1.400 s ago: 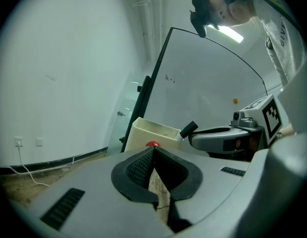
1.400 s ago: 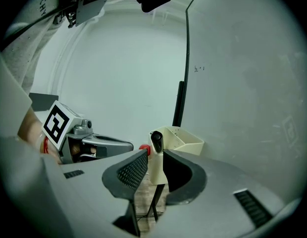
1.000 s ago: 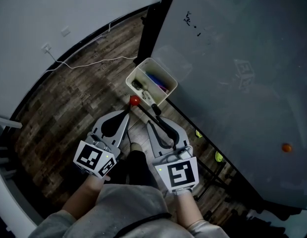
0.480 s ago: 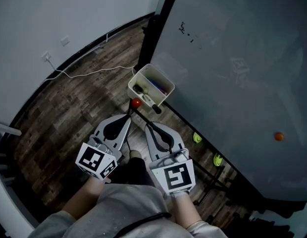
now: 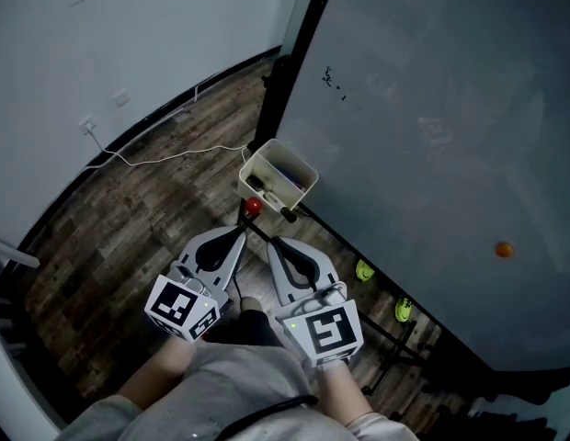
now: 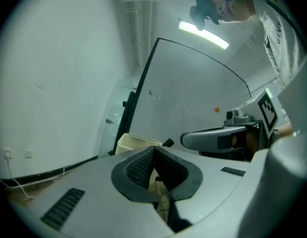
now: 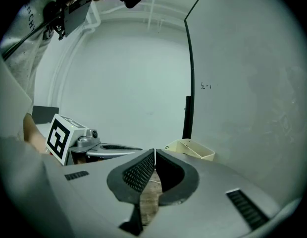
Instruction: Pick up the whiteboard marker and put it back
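Ahead, cream bin (image 5: pixel 295 158) by whiteboard (image 5: pixel 432 136), marker (image 5: pixel 287 213) poking out. Left tool (image 5: pixel 236 231) shut, empty; right tool (image 5: pixel 270 243) just closing on nothing.

The whiteboard (image 5: pixel 432 154) walls off the whole right side, and its black post (image 5: pixel 292 62) stands just behind the cream bin (image 5: pixel 259 165) hung on the frame. A black marker (image 5: pixel 287 212) juts over the bin's near rim, beside 1 red knob (image 5: pixel 253 206). To the left, the wooden floor (image 5: pixel 129 219) lies open up to the wall (image 5: pixel 129 44), crossed only by 1 white cable (image 5: pixel 188 155).
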A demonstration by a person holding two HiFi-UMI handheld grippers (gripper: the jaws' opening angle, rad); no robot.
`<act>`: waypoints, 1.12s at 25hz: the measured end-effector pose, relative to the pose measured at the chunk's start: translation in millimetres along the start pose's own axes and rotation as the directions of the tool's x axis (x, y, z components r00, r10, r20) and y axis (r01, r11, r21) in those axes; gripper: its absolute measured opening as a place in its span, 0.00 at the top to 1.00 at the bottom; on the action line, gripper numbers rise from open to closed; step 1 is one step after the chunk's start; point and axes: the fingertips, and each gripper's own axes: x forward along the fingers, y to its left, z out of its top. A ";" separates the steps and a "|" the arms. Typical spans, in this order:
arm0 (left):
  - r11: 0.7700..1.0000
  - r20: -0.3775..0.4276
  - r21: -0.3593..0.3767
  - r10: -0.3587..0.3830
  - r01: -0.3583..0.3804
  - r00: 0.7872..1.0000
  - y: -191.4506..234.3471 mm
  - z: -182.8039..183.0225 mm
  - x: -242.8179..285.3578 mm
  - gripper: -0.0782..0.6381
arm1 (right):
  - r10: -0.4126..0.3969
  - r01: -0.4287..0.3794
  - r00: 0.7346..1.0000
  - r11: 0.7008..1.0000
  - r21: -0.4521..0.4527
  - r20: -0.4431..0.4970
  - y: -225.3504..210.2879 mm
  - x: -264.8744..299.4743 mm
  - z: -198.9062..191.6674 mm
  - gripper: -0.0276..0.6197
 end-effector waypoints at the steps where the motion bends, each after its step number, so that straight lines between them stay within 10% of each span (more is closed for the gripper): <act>1: 1.000 0.001 0.004 -0.004 0.004 1.000 -1.7 1.3 -0.6 0.87 | 0.001 -0.001 1.000 1.000 0.004 0.005 0.3 -0.6 1.6 0.92; 28: 1.000 0.018 0.018 -0.025 0.025 1.000 -2.0 10.7 -3.0 0.87 | 0.013 -0.014 1.000 0.999 0.032 0.004 7.9 2.4 5.4 0.93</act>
